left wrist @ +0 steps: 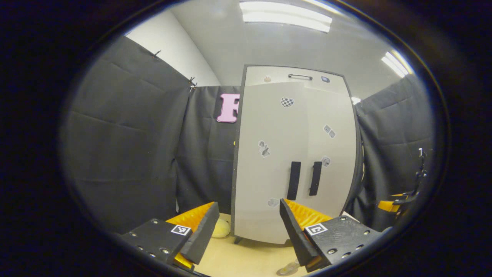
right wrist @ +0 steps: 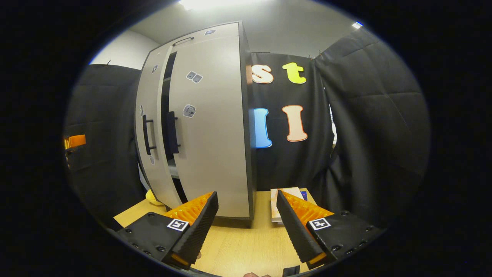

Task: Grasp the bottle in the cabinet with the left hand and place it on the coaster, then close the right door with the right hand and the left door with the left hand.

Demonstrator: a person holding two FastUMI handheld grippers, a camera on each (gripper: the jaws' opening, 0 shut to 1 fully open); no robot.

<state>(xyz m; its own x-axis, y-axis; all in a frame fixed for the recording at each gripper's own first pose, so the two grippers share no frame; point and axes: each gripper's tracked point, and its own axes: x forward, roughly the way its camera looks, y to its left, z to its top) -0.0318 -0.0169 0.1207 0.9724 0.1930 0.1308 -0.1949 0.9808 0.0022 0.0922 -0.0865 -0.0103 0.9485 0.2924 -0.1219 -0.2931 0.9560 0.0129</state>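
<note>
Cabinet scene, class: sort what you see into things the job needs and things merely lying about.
Belonging to the job:
- cabinet
- left door, slightly ajar
- right door
- door handles
- left claw, open
- right claw, open

Lying about:
- yellow object beside the cabinet
- stickers on the doors
- flat pale item on the table

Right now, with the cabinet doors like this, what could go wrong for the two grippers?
The left door stands slightly ajar beside the right door, so the task may be counted finished too early. The left gripper is open, and pushing with a fingertip could catch a handle. The bottle sits low near that gripper, so a careless swing might knock it.
</note>
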